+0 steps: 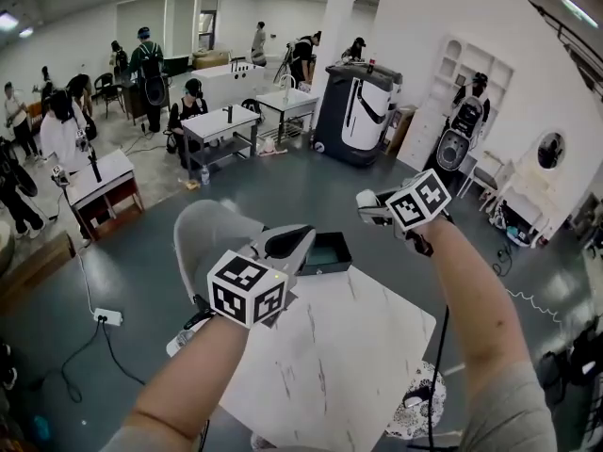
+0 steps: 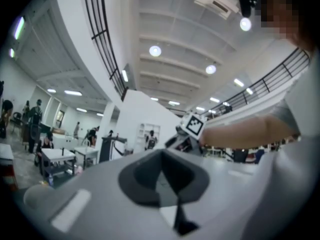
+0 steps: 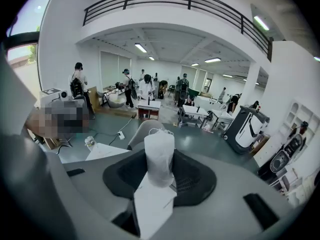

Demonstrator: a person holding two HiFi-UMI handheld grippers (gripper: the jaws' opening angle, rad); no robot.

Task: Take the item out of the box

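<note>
In the right gripper view, a firm clench of the right gripper (image 3: 160, 179) on the item (image 3: 160, 154): a white wrapped packet, upright between the jaws, with a flat white card (image 3: 152, 204) just below it. Cannot read the print on that card. Past the packet at twelve o'clock, part of a grey chair (image 3: 142, 130). At nine o'clock, one corner of the white table (image 3: 102, 151), the rest cut off by the gripper's body.

In the head view, no clear sight of the item, hidden behind the right gripper (image 1: 369, 205) and its marker cube (image 1: 419, 199). Held in the air at about two o'clock from the box (image 1: 328, 267), apart from it. Box open at the table's (image 1: 349, 365) far edge, twelve o'clock. Inside dark, contents impossible to make out, left rim covered by the left gripper (image 1: 287, 243) at nine o'clock.

In the left gripper view, pointing up at the ceiling lights (image 2: 155, 50), with table and box out of frame. Jaws of the left gripper (image 2: 162, 166) pressed together along a thin seam, with nothing visible between them. At one o'clock, the other gripper's marker cube (image 2: 193, 125), with a forearm (image 2: 250, 131) running off to three o'clock.
</note>
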